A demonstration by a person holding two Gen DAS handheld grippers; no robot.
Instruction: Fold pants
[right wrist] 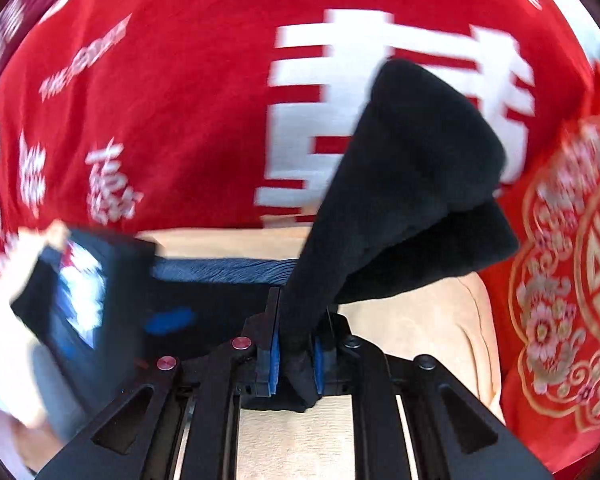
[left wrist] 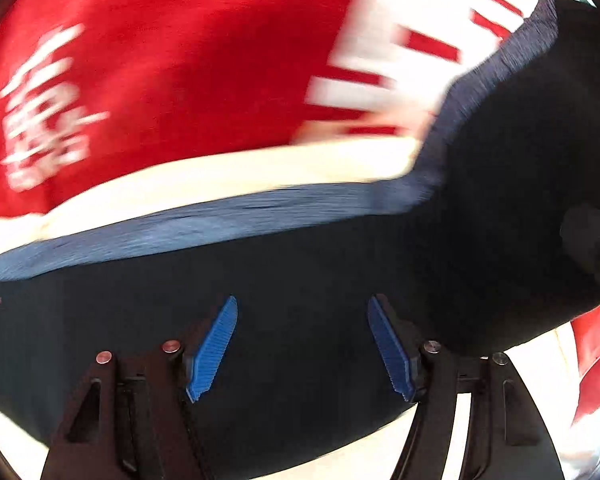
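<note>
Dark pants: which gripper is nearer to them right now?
Right. The right gripper is shut on a bunched part of the dark pants, touching them. The left gripper is open, its fingers apart over the pants' flat part, not gripping.

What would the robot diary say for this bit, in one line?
right tongs: shut on dark pants | left tongs: open over pants | red cloth underneath

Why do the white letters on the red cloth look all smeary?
Left wrist view: motion blur smears the red cloth and pants, while the left gripper stays sharp. Right wrist view: the cloth blurs too; the right gripper pinching the pants looks crisp. Fisheye curves the edges.
</note>
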